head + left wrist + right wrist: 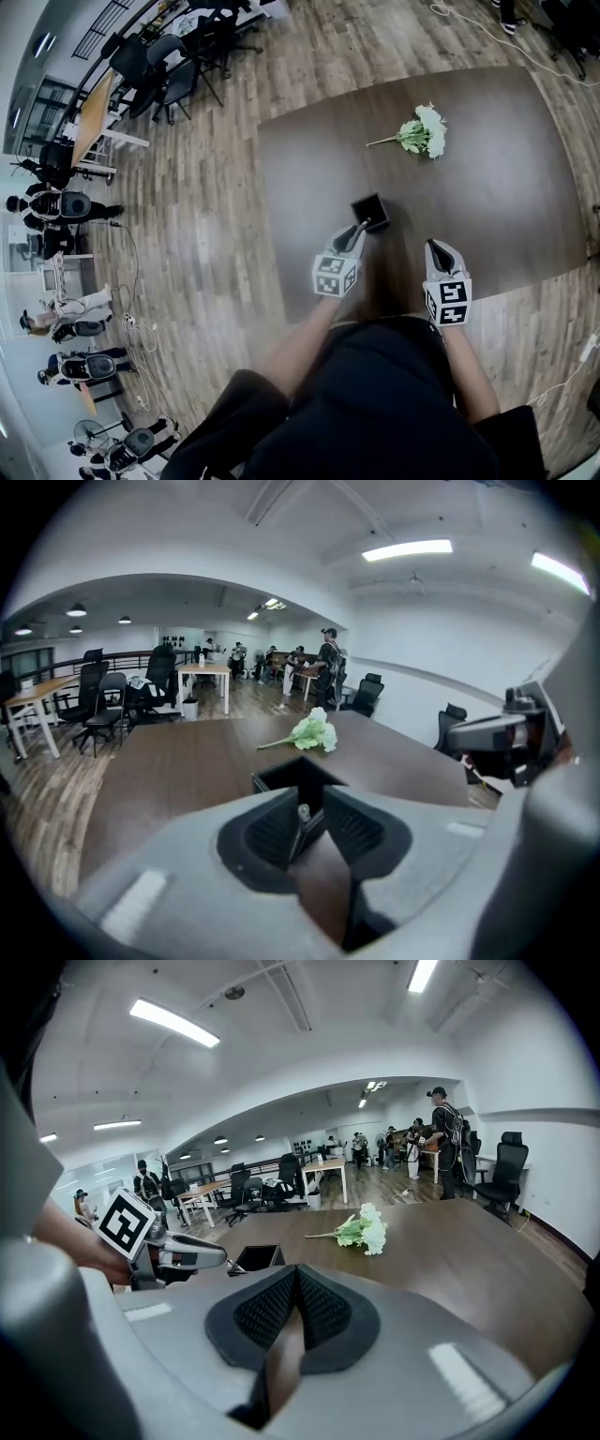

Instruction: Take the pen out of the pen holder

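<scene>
Pen feel: probably light, thin, hard and a bit slippery. Best to pinch it near the top.
Pen look: only a small silvery tip shows.
Pen place: at the near edge of the black holder.
Left claw: pinched on the pen tip, right at the holder.
Right claw: squeezed together, nothing in it, beside the holder.

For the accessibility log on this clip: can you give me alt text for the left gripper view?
The jaws of the left gripper are shut on the tip of a pen at a black square pen holder on a dark table. A bunch of white flowers lies beyond, and the right gripper shows at the right edge.
</scene>
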### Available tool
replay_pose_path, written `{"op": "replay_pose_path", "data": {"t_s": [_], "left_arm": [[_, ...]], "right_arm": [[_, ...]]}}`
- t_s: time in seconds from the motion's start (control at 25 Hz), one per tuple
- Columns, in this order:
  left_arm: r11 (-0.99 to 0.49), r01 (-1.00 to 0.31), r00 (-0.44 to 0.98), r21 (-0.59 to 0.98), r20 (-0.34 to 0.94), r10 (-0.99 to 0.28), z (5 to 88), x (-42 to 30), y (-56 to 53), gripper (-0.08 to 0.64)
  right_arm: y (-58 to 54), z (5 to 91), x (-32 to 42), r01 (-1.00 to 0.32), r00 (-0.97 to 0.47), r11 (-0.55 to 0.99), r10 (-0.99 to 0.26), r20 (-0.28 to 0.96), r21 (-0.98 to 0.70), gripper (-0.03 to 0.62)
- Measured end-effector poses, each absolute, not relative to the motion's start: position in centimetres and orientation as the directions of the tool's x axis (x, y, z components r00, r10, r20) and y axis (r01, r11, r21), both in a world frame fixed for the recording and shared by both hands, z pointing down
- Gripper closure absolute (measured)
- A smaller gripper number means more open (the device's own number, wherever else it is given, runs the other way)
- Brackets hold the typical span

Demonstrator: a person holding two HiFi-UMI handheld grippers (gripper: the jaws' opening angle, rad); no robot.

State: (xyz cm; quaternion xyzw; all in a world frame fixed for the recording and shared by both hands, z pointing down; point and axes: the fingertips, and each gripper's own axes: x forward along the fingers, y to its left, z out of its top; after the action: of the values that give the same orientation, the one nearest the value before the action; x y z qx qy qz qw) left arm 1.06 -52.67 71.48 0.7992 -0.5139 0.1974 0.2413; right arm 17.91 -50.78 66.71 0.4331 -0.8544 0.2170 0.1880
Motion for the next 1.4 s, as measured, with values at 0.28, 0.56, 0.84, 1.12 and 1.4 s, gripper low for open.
{"op": "replay_pose_path", "data": {"t_s": [0.28, 0.56, 0.84, 1.12, 1.4], "left_arm": [[-0.354, -0.925, 0.356, 0.137, 0.634, -0.686, 73.4, 1.2, -54.4, 0.461], [-0.351, -0.928, 0.340, 0.123, 0.662, -0.668, 74.2, 1.2, -54.8, 0.484], [-0.350, -0.928, 0.347, 0.130, 0.648, -0.678, 75.0, 0.8, -55.1, 0.511], [-0.345, -0.932, 0.342, 0.115, 0.601, -0.723, 73.1, 0.1, -54.9, 0.514], [-0.338, -0.929, 0.365, 0.153, 0.529, -0.766, 70.3, -0.9, -53.9, 0.515]], "right_arm": [[-52.6, 66.9, 17.7, -0.817, -0.561, 0.536, -0.651, 0.512, -0.214, 0.591], [-54.7, 66.6, 17.5, -0.815, -0.562, 0.541, -0.651, 0.510, -0.208, 0.591], [-54.8, 67.7, 17.4, -0.822, -0.551, 0.529, -0.648, 0.526, -0.209, 0.591], [-53.7, 66.5, 16.6, -0.819, -0.550, 0.541, -0.653, 0.521, -0.188, 0.591], [-53.1, 65.2, 15.3, -0.819, -0.549, 0.547, -0.665, 0.506, -0.170, 0.592]]}}
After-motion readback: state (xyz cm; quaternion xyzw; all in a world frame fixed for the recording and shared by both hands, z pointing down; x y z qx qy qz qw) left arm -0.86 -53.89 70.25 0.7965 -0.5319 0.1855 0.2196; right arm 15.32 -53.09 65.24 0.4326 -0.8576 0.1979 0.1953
